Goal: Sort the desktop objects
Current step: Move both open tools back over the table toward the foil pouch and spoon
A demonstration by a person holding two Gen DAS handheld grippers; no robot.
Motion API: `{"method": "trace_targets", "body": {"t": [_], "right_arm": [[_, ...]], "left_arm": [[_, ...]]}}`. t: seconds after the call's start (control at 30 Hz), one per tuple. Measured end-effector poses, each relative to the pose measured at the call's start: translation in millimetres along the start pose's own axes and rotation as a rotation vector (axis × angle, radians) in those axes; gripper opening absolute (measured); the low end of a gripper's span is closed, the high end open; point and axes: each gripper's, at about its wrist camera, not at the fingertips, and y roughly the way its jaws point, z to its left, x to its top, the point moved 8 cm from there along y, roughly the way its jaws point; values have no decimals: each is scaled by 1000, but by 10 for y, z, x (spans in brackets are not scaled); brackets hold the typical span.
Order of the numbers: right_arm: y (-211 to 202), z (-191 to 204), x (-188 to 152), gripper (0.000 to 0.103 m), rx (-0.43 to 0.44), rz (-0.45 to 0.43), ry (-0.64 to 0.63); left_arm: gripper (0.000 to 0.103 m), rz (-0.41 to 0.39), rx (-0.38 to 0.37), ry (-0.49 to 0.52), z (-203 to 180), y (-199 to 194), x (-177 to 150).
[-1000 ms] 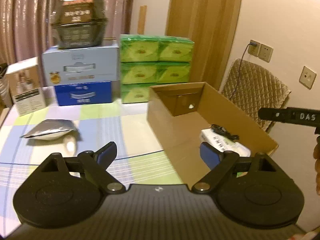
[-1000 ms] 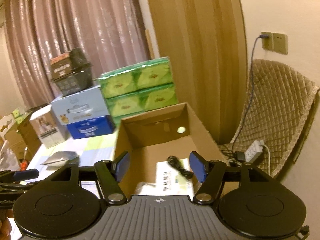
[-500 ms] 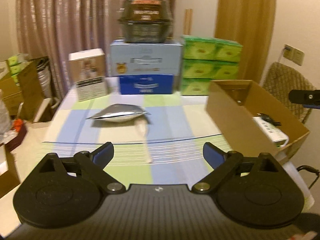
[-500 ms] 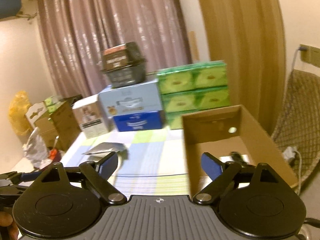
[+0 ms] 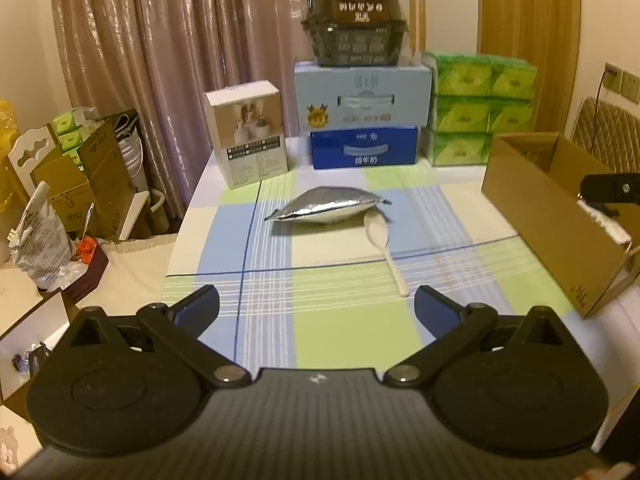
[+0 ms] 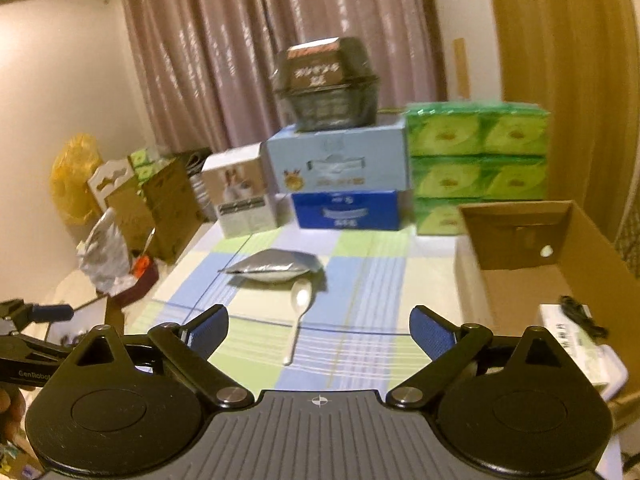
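Observation:
A silver foil pouch (image 5: 328, 210) (image 6: 274, 266) lies in the middle of the checked tablecloth. A white plastic spoon (image 5: 384, 248) (image 6: 298, 312) lies just in front of it, handle towards me. An open cardboard box (image 5: 548, 216) (image 6: 520, 240) stands at the table's right edge, with a white packet (image 6: 576, 344) and a black cable (image 6: 580, 316) inside. My left gripper (image 5: 316, 304) hangs over the near part of the table, jaws opening wide with nothing between them. My right gripper (image 6: 319, 326) is short of the spoon, jaws also opening and empty.
Along the back stand a white carton (image 5: 248, 132), a light-blue carton (image 5: 360, 96) on a blue one (image 5: 364, 146), a dark basket (image 5: 356, 28) on top, and green tissue packs (image 5: 480, 108). Bags and boxes (image 5: 80, 176) crowd the floor to the left.
Both cameras have swung left from the cardboard box towards the middle of the table. The pouch and spoon now sit central. Both pairs of jaws stand wider apart.

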Motion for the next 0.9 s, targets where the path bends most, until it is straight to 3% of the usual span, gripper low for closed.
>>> {"method": "trace_targets", "body": {"t": [0.3, 0.9], "right_arm": [[753, 174, -88, 93, 12, 51, -49], [2571, 136, -356, 61, 2, 93, -76]], "left_arm": [[102, 31, -41, 27, 168, 539, -28], [102, 33, -73, 50, 540, 1939, 41]]}}
